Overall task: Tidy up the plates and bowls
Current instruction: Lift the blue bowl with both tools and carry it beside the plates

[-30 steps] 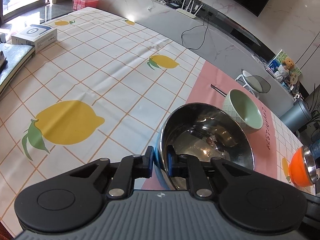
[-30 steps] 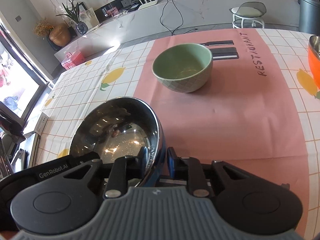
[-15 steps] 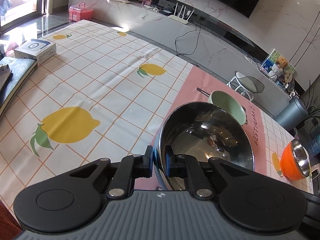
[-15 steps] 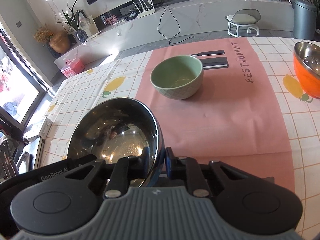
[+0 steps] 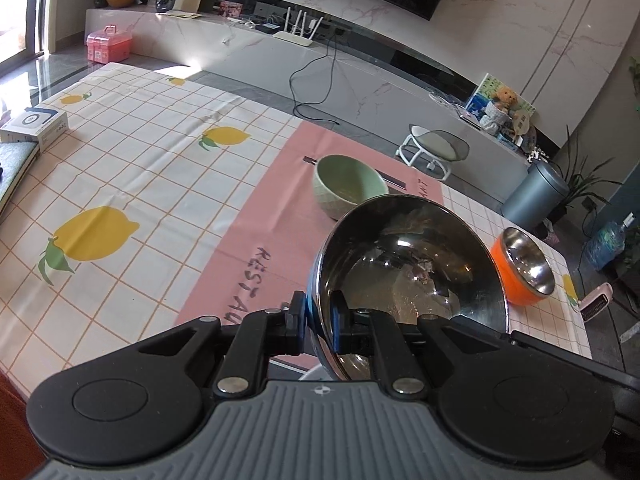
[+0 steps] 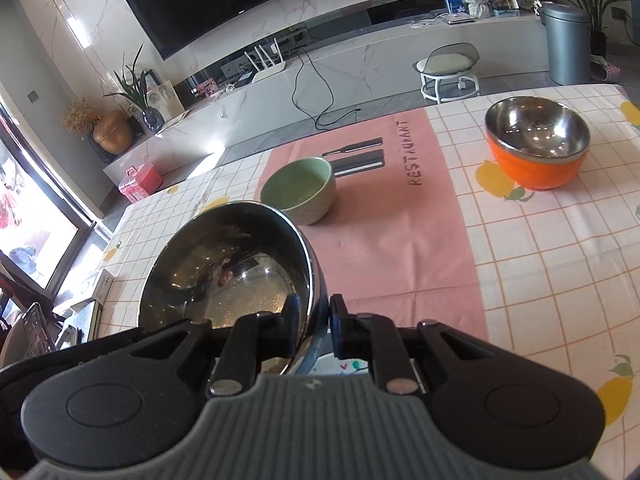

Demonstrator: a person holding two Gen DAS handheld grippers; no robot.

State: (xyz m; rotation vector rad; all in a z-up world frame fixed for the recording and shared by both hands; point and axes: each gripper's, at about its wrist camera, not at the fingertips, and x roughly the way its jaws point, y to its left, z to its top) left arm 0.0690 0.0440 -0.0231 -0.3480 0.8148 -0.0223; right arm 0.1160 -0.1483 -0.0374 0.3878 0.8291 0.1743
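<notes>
In the right wrist view, the right gripper [image 6: 314, 320] is closed on the rim of a steel bowl [image 6: 224, 268], with one finger inside the bowl and the other outside, and the bowl is tilted and held above the table. Behind it a green bowl [image 6: 298, 190] stands on the pink placemat [image 6: 400, 236], just beside two dark printed cutlery shapes, and an orange bowl [image 6: 536, 144] with a steel inside stands well apart on the lemon tablecloth [image 6: 560, 264]. Under the gripper a small part of a white plate [image 6: 340, 366] with coloured marks is visible.
</notes>
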